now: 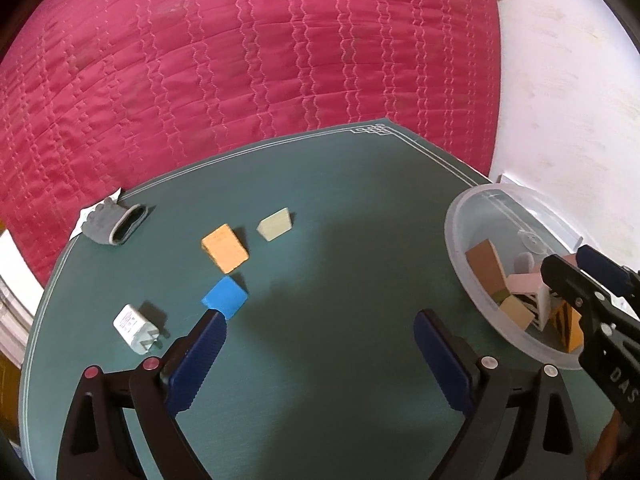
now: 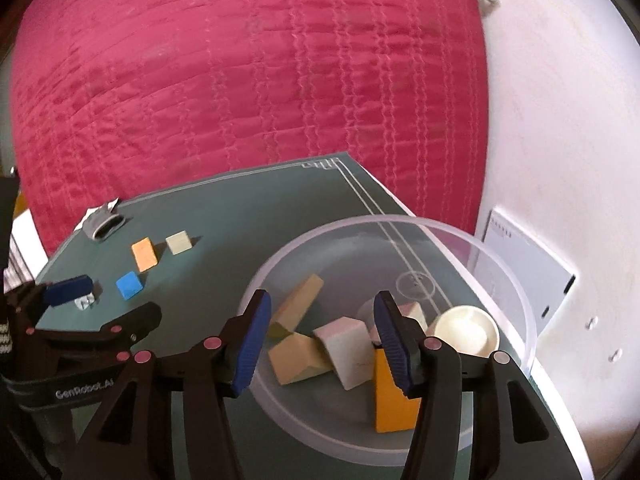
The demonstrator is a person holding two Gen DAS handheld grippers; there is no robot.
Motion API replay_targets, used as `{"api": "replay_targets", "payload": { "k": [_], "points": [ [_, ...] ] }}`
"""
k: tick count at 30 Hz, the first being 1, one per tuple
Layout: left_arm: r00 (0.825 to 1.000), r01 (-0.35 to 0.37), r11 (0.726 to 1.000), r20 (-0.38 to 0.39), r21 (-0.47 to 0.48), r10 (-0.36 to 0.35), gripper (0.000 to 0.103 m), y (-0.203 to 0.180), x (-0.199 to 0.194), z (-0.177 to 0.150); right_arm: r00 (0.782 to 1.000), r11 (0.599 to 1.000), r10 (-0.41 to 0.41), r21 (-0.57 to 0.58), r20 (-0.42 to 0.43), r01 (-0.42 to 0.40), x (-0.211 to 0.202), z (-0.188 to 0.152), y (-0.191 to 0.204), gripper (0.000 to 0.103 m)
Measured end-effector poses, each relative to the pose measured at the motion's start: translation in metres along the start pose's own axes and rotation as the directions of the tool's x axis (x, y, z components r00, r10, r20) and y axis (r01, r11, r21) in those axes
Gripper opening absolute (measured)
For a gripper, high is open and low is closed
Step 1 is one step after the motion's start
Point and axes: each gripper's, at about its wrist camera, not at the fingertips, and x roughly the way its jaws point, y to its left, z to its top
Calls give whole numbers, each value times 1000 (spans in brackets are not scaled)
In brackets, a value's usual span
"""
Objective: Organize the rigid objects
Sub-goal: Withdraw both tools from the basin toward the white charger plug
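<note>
The quilted cloth (image 1: 248, 60) behind is satiny pink with stitched ridges. The table (image 1: 340, 360) top looks matt and smooth. At right, the bowl (image 2: 516, 280) is clear, slightly frosted plastic; its blocks (image 2: 344, 348) look like matt painted wood, perhaps.

Both tongs share one build. The left tongs (image 1: 320, 344) have glossy black plastic arms with triangular cut-outs, ribbed dark-blue pads (image 1: 200, 360) and round pink and silver rivets. The right tongs (image 2: 320, 340) match, their ribbed blue pads (image 2: 252, 344) alike. White lettering on black housing reads "GenRobot.AI".
</note>
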Motion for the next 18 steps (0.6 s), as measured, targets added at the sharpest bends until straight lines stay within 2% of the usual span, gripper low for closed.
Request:
{"api": "replay_targets", "payload": {
  "k": [18],
  "points": [
    [999,-44,998,-21,-54,42,97,30,1,-10,996,996,81,-34,-42,-82,3,-5,31,55]
  ]
}}
